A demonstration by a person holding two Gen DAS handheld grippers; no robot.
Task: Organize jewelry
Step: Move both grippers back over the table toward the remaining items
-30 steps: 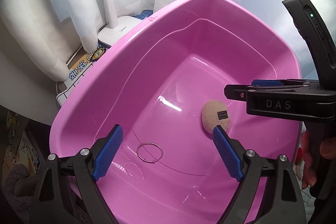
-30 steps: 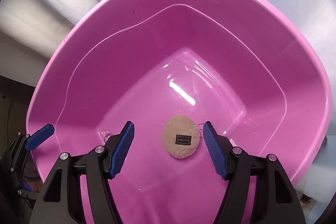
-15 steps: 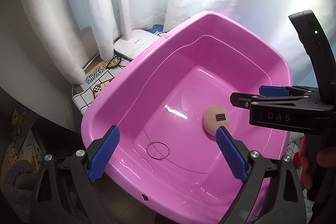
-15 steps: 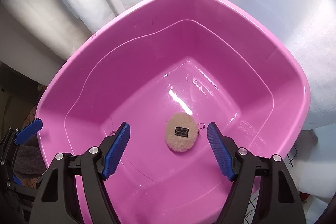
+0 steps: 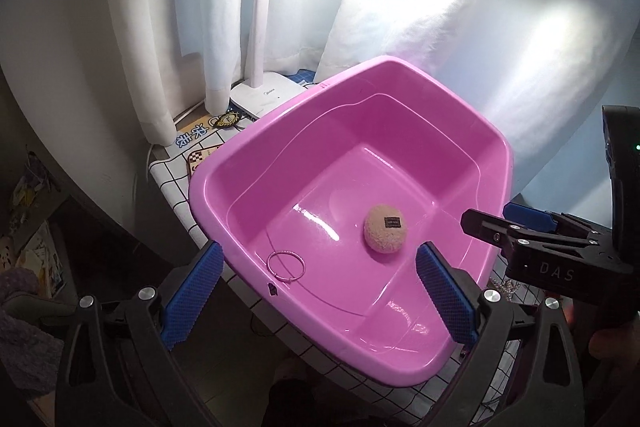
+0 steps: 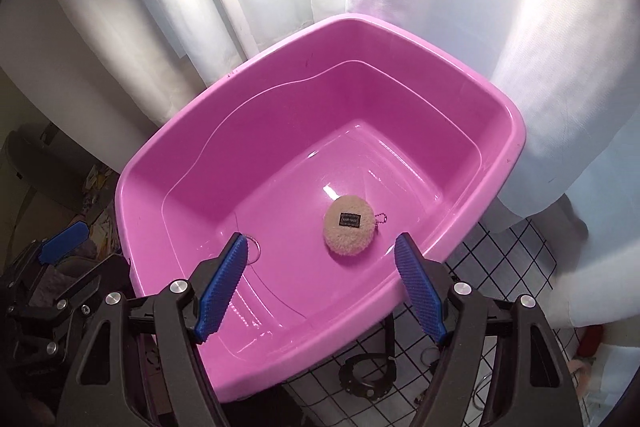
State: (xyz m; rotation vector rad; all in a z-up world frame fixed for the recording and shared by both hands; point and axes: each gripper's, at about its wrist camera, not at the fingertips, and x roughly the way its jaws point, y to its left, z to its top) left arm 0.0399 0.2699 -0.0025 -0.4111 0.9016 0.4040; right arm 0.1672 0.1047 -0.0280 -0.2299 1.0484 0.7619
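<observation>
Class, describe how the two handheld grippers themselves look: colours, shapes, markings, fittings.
Both the left gripper and the right gripper have black angular frames with silver bolts and two fingers faced with blue, cross-hatched pads. Seen from the left wrist, the right gripper's black body carries pale letters "DAS" and a curved black handle with a small green light.

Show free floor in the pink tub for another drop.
Far half of the tub floor, beyond the puff, is bare. So is the near corner, this side of the ring. Between ring and puff is tighter.
</observation>
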